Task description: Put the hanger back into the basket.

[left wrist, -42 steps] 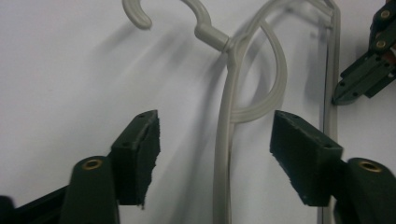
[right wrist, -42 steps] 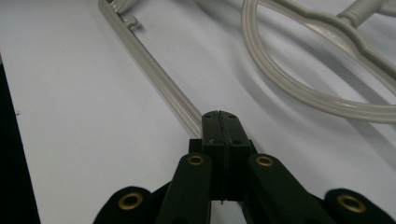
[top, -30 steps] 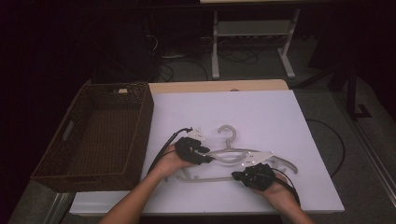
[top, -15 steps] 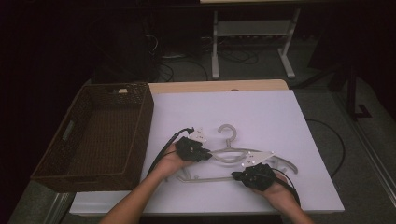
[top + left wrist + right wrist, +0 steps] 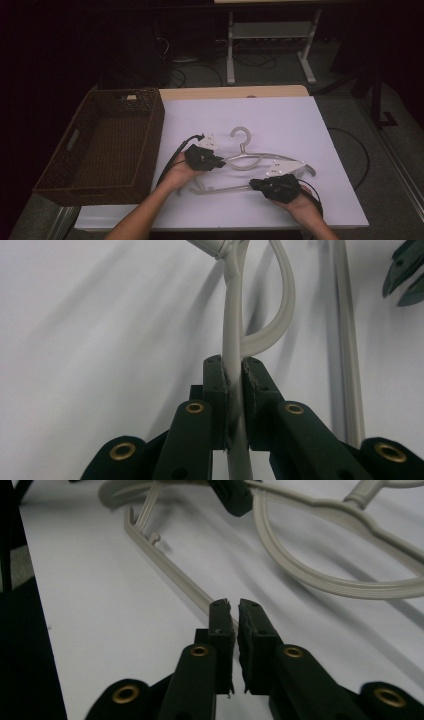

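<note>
hanger (image 5: 260,159) lay centre frame on white table (image 5: 280,120) | left gripper (image 5: 235,385) clamped its arm | right gripper (image 5: 231,611) parted narrowly, gripping nothing, at lower bar | best re-seat right squarely before lifting

One grey plastic hanger (image 5: 260,162), one brown wicker basket (image 5: 150,120), one white sheet-covered surface (image 5: 280,120), two black claws, left claw (image 5: 220,162) and right claw (image 5: 255,184), two forearms, one metal stand on the floor (image 5: 270,35)
</note>
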A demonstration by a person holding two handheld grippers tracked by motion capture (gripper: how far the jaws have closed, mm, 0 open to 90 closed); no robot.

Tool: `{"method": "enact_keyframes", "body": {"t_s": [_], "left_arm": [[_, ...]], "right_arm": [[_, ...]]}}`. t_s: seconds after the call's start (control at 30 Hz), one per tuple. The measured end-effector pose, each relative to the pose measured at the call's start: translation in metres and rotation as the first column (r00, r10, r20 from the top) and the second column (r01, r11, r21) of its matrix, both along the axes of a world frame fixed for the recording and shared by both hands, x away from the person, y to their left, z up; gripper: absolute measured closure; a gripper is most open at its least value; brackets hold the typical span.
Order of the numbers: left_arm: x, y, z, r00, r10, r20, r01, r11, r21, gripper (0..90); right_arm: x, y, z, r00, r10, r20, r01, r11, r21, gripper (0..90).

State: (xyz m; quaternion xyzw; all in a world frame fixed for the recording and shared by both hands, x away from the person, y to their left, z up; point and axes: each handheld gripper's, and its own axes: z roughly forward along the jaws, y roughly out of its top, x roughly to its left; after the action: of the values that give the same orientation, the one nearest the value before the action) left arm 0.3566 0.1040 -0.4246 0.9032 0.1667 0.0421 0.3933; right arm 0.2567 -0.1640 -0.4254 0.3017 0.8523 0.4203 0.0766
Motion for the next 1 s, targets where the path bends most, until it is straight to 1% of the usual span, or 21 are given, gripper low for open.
{"method": "enact_keyframes", "body": {"t_s": [0.03, 0.1, 0.13, 0.2, 0.27, 0.3, 0.37, 0.43, 0.47, 0.57, 0.63, 0.67, 0.73, 0.83, 0.87, 0.9, 1.0], "left_arm": [[0.000, 0.001, 0.001, 1.0000, 0.001, 0.005, -0.001, 1.0000, 0.006, 82.8], [0.000, 0.002, 0.004, 0.9998, 0.017, 0.004, -0.017, 0.9999, -0.003, 82.7], [0.000, 0.003, 0.005, 0.9998, 0.020, 0.005, -0.020, 0.9998, -0.002, 82.8], [0.000, 0.005, 0.008, 0.9996, 0.029, 0.006, -0.029, 0.9996, -0.003, 82.8], [0.000, 0.006, 0.012, 0.9993, 0.037, 0.011, -0.037, 0.9993, -0.005, 82.8], [-0.001, 0.006, 0.015, 0.9989, 0.043, 0.016, -0.043, 0.9990, -0.010, 82.8], [-0.001, 0.008, 0.020, 0.9981, 0.055, 0.026, -0.055, 0.9984, -0.008, 82.8], [-0.001, 0.009, 0.026, 0.9974, 0.067, 0.027, -0.067, 0.9977, -0.013, 82.8], [-0.002, 0.009, 0.029, 0.9966, 0.080, 0.022, -0.079, 0.9966, -0.023, 82.8], [-0.003, 0.011, 0.039, 0.9946, 0.092, 0.048, -0.092, 0.9957, -0.011, 82.8], [-0.004, 0.012, 0.047, 0.9924, 0.112, 0.050, -0.111, 0.9936, -0.018, 82.8], [-0.003, 0.013, 0.052, 0.9919, 0.118, 0.049, -0.117, 0.9930, -0.019, 82.8], [-0.003, 0.014, 0.060, 0.9894, 0.134, 0.055, -0.133, 0.9908, -0.024, 82.8], [-0.003, 0.017, 0.075, 0.9870, 0.143, 0.074, -0.142, 0.9897, -0.020, 82.8], [-0.004, 0.019, 0.081, 0.9844, 0.156, 0.081, -0.155, 0.9876, -0.023, 82.8], [-0.003, 0.020, 0.084, 0.9836, 0.159, 0.085, -0.158, 0.9873, -0.017, 82.8], [-0.003, 0.025, 0.095, 0.9799, 0.178, 0.090, -0.177, 0.9839, -0.026, 82.8]], "right_arm": [[0.000, -0.002, 0.002, 1.0000, -0.007, 0.006, 0.007, 1.000, 0.012, 78.4], [-0.001, -0.005, 0.004, 0.9998, -0.015, 0.010, 0.015, 1.000, 0.026, 73.6], [-0.001, -0.007, 0.005, 0.9995, -0.026, 0.018, 0.026, 0.999, 0.031, 68.2], [0.000, -0.010, 0.006, 0.9991, -0.035, 0.024, 0.034, 0.999, 0.040, 62.8], [0.000, -0.014, 0.008, 0.9982, -0.052, 0.029, 0.051, 0.997, 0.057, 54.1], [0.000, -0.016, 0.010, 0.9979, -0.059, 0.027, 0.057, 0.996, 0.063, 51.8], [-0.001, -0.020, 0.013, 0.9962, -0.077, 0.042, 0.073, 0.994, 0.082, 43.3], [-0.001, -0.023, 0.015, 0.9945, -0.088, 0.055, 0.083, 0.992, 0.093, 37.1], [-0.001, -0.025, 0.015, 0.9933, -0.095, 0.065, 0.089, 0.991, 0.098, 33.7], [-0.001, -0.029, 0.016, 0.9910, -0.110, 0.077, 0.100, 0.987, 0.122, 25.9], [-0.001, -0.030, 0.017, 0.9896, -0.119, 0.082, 0.108, 0.986, 0.129, 22.7], [-0.001, -0.031, 0.017, 0.9886, -0.120, 0.091, 0.107, 0.985, 0.136, 21.6], [-0.001, -0.031, 0.018, 0.9874, -0.127, 0.095, 0.112, 0.983, 0.142, 20.9], [-0.002, -0.032, 0.019, 0.9866, -0.129, 0.100, 0.114, 0.983, 0.145, 20.2], [-0.002, -0.032, 0.019, 0.9861, -0.130, 0.104, 0.114, 0.983, 0.144, 19.7], [-0.003, -0.033, 0.019, 0.9867, -0.131, 0.096, 0.116, 0.983, 0.145, 19.1], [-0.003, -0.034, 0.020, 0.9856, -0.134, 0.103, 0.118, 0.982, 0.149, 18.4]]}}
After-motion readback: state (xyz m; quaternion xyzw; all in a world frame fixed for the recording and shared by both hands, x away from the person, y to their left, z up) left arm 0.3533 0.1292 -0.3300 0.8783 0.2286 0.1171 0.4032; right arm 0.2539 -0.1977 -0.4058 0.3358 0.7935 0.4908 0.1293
